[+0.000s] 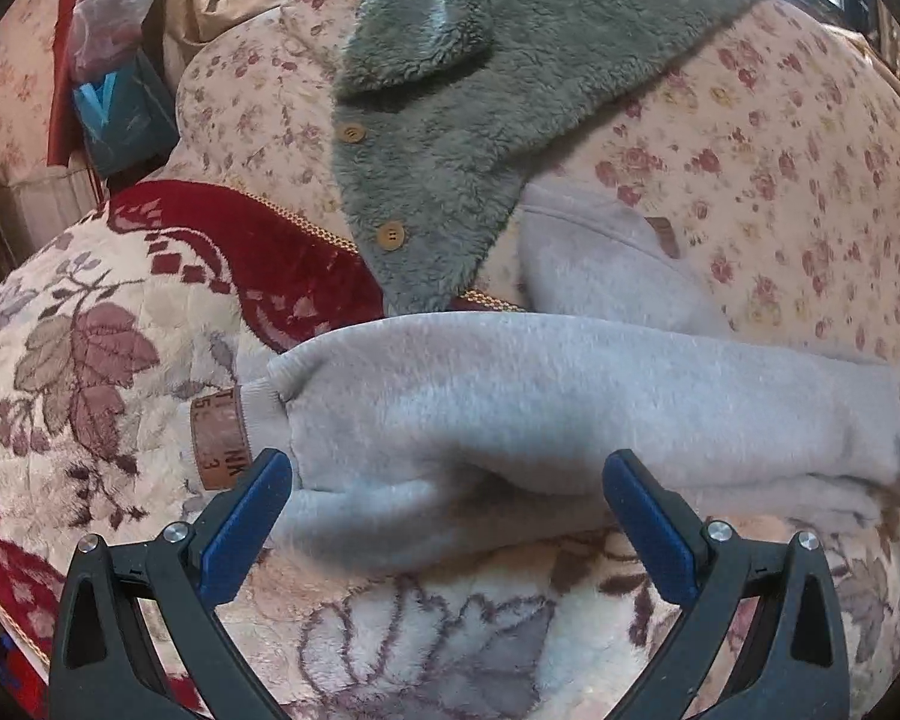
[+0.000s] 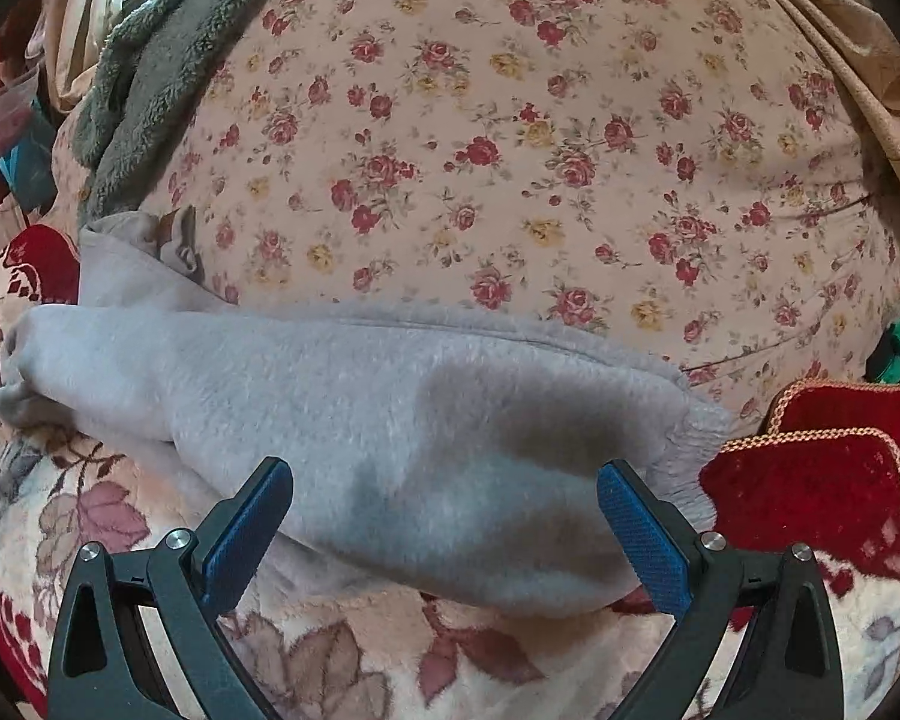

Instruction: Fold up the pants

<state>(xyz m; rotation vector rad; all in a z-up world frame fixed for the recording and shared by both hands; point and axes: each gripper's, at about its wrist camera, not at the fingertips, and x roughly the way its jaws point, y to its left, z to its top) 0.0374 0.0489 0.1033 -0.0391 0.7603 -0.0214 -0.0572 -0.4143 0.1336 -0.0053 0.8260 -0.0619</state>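
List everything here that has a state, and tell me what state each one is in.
left gripper: open, holding nothing.
right gripper: open, holding nothing.
grey pants: folded into a bundle on the blanket.
green fleece jacket: lying crumpled, buttons undone.
leaf-pattern blanket: spread flat under the pants.

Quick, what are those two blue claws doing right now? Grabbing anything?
Left gripper: open, holding nothing, right at the grey pants.
Right gripper: open, holding nothing, same pants.
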